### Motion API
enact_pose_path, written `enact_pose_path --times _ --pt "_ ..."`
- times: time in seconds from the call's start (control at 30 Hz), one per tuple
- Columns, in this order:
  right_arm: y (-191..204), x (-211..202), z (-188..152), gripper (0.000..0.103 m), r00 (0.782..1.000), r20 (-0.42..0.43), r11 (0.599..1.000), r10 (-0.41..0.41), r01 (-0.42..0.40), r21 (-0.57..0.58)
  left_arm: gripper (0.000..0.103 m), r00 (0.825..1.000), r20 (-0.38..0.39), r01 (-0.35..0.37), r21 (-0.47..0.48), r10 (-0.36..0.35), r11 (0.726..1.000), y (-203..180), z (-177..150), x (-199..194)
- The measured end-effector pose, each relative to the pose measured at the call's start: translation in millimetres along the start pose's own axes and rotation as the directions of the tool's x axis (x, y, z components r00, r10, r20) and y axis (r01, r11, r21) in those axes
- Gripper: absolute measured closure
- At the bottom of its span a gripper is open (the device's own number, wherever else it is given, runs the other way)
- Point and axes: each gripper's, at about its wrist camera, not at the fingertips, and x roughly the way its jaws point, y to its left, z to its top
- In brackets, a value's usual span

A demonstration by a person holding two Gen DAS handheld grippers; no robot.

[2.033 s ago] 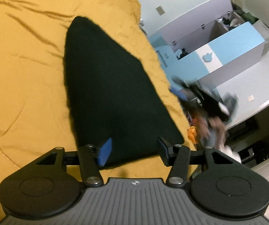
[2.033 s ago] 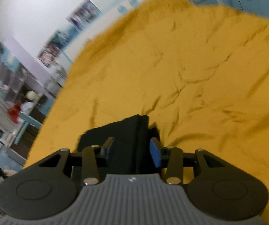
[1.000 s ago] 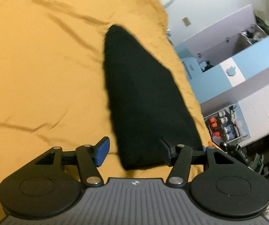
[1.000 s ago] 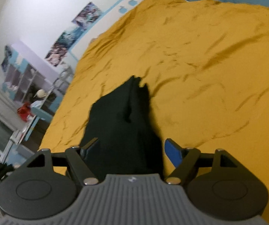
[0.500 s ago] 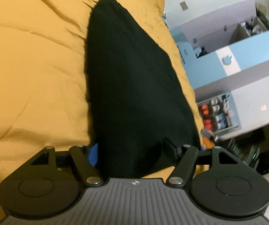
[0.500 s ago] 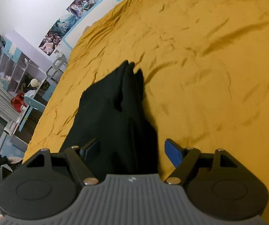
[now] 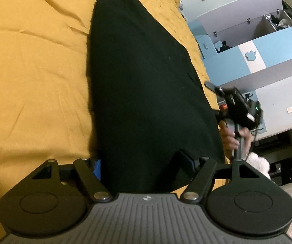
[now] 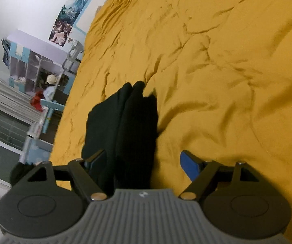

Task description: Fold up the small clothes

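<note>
A black folded garment lies on the yellow bedspread and runs from my left gripper to the far end. Its near end sits between the open jaws, which are spread wide. In the right wrist view the same garment shows as a thick folded bundle on the bedspread. My right gripper is open, its jaws astride the bundle's near end. The right gripper and the hand holding it also show in the left wrist view, at the bed's right edge.
A blue and white cabinet with an open lid stands past the bed's right edge. In the right wrist view, shelves and a window lie to the left, beyond the bed's edge. Posters hang on the wall.
The right gripper opened from shut on the garment about two seconds ago. Both grippers have moved in over the garment's ends, and the left one now has the cloth between its jaws.
</note>
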Motion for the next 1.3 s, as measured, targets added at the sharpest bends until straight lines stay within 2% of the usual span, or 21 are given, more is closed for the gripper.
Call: enact_pose_path --times 0.13,0.2,0.3,0.43,0.53,0.67,0.7,0.73,0.77,0.8,0.83,0.9,1.0,1.07,1.2,1.3 --pt "-2 26 15 0.020 0.996 -0.050 0.997 0.077 -0.076 0.010 0.019 1.000 -0.011 0.020 -0.018 -0.020 1.000 5 1 0" --pt "0 42 18 0.020 0.991 -0.082 0.994 0.106 -0.106 0.011 0.019 0.999 -0.016 0.035 -0.039 -0.035 0.999 8 2 0" --pt "4 67 24 0.020 0.985 -0.121 0.993 0.122 -0.120 0.021 0.019 0.999 -0.021 0.042 -0.051 -0.043 0.998 10 2 2" --pt "14 96 34 0.020 0.977 -0.173 0.992 0.124 -0.126 0.000 0.011 0.999 -0.017 0.044 -0.026 -0.045 0.999 5 -4 12" --pt "17 113 38 0.020 0.972 -0.202 0.992 0.121 -0.125 -0.008 0.005 0.998 0.008 0.061 -0.049 -0.061 0.997 4 -8 19" --pt "13 115 38 0.020 0.971 -0.191 0.989 0.145 -0.149 -0.007 0.006 0.997 0.020 0.082 -0.090 -0.080 0.993 2 -11 22" --pt "12 114 37 0.022 0.973 -0.173 0.988 0.151 -0.152 0.006 0.007 0.996 0.022 0.084 -0.098 -0.082 0.992 3 -10 21" --pt "12 112 36 0.030 0.976 -0.160 0.989 0.146 -0.146 0.007 0.014 0.996 0.029 0.082 -0.104 -0.080 0.991 4 -10 19" --pt "15 109 34 0.039 0.980 -0.156 0.992 0.125 -0.129 -0.013 0.027 0.997 0.034 0.074 -0.108 -0.071 0.991 5 -12 17" --pt "20 108 32 0.059 0.984 -0.156 0.994 0.089 -0.098 -0.051 0.036 0.998 0.040 0.055 -0.107 -0.051 0.993 4 -12 16" --pt "22 106 31 0.067 0.985 -0.161 0.993 0.057 -0.073 -0.090 0.052 0.998 0.051 0.033 -0.116 -0.028 0.993 2 -9 17" --pt "23 101 29 0.075 0.987 -0.142 0.992 0.074 -0.087 -0.090 0.059 0.997 0.073 0.023 -0.136 -0.013 0.990 1 -12 16" --pt "33 92 27 0.077 0.992 -0.093 0.988 0.082 -0.093 -0.122 0.069 0.994 0.105 0.019 -0.109 -0.008 0.994 -8 -13 10" --pt "47 85 26 0.078 0.995 -0.072 0.986 0.074 -0.083 -0.144 0.075 0.990 0.134 0.059 -0.080 -0.048 0.995 -16 -11 0" --pt "78 69 26 0.082 0.997 -0.034 0.976 0.070 -0.076 -0.203 0.076 0.973 0.182 0.152 -0.043 -0.141 0.988 -28 -4 -21" --pt "109 50 25 0.082 0.983 -0.004 0.958 0.182 -0.178 -0.225 0.077 0.961 0.215 0.184 -0.016 -0.176 0.983 -30 1 -39"
